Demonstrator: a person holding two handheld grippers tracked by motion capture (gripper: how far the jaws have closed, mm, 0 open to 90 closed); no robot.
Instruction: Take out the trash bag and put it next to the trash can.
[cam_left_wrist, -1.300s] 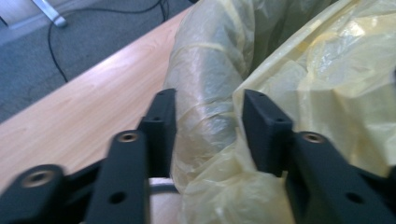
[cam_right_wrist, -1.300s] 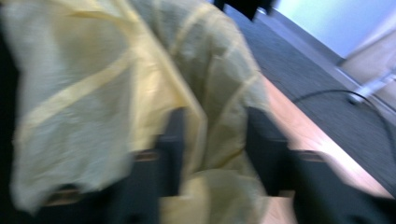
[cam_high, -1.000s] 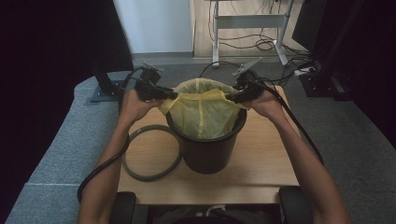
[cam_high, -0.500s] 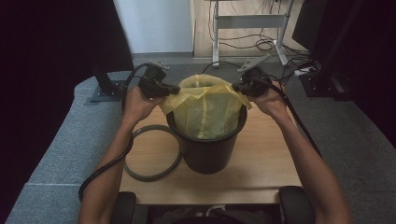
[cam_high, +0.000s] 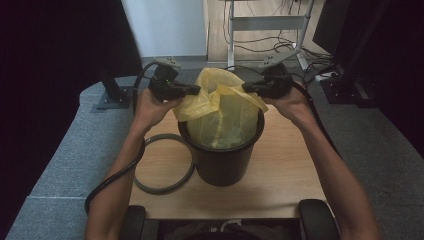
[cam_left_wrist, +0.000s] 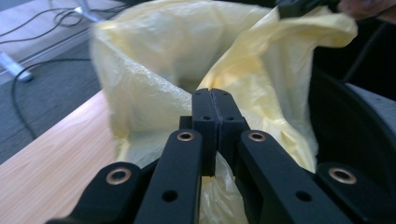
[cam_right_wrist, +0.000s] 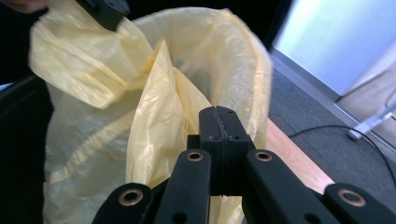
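A black bucket (cam_high: 222, 162) stands mid-table with a yellow plastic bag (cam_high: 225, 110) inside it. My left gripper (cam_high: 197, 90) is shut on the bag's left edge, and my right gripper (cam_high: 245, 87) is shut on its right edge. Both hold the film above the bucket's rim. In the left gripper view the jaws (cam_left_wrist: 215, 93) meet with yellow bag (cam_left_wrist: 154, 60) pinched between them. The right gripper view shows the same pinch (cam_right_wrist: 218, 112) on the bag (cam_right_wrist: 93, 70), with the other gripper (cam_right_wrist: 107, 11) far off at the top.
A grey ring (cam_high: 145, 185) lies flat on the wooden table (cam_high: 280, 185) left of the bucket. Cables trail from both grippers. A grey padded surface flanks the table; a metal stand and floor cables lie beyond its far edge.
Both hands have risen and drawn slightly inward. The bag's edges have come up off the bucket's rim and now bunch above it.
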